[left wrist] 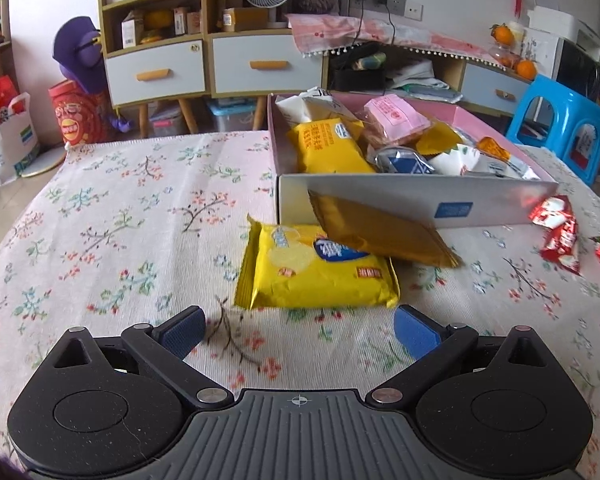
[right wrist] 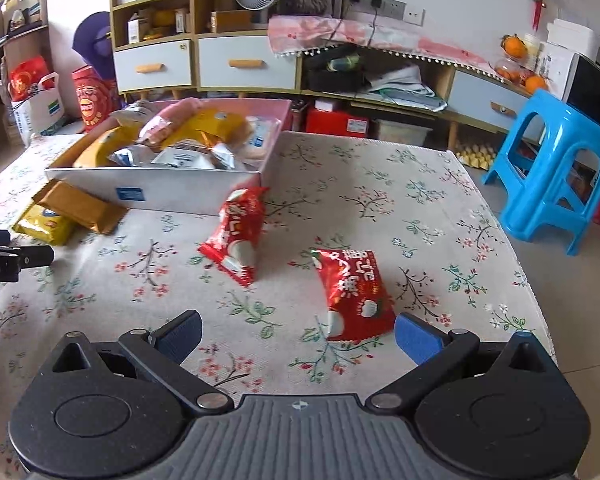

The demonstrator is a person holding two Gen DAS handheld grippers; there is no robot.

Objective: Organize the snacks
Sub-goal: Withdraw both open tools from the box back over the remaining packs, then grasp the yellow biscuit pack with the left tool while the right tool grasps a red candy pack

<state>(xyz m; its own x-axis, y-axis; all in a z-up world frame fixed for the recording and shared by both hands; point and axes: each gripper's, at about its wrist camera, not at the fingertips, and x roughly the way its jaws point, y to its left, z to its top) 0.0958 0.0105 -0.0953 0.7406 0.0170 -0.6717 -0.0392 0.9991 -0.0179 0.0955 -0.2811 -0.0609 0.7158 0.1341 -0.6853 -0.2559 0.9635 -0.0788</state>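
Note:
A pink-lined box (left wrist: 380, 200) full of snack packets stands on the flowered tablecloth; it also shows in the right wrist view (right wrist: 172, 188). A yellow packet (left wrist: 320, 272) lies in front of it, with a brown-gold packet (left wrist: 384, 232) leaning over it against the box wall. My left gripper (left wrist: 300, 332) is open and empty, just short of the yellow packet. Two red packets (right wrist: 234, 236) (right wrist: 354, 294) lie on the cloth. My right gripper (right wrist: 298, 334) is open and empty, with the nearer red packet between its fingertips' reach.
A blue plastic stool (right wrist: 548, 164) stands beyond the table's right edge. Shelves and drawers (left wrist: 160, 68) line the far wall. The left gripper's body shows at the left edge of the right wrist view (right wrist: 8, 258).

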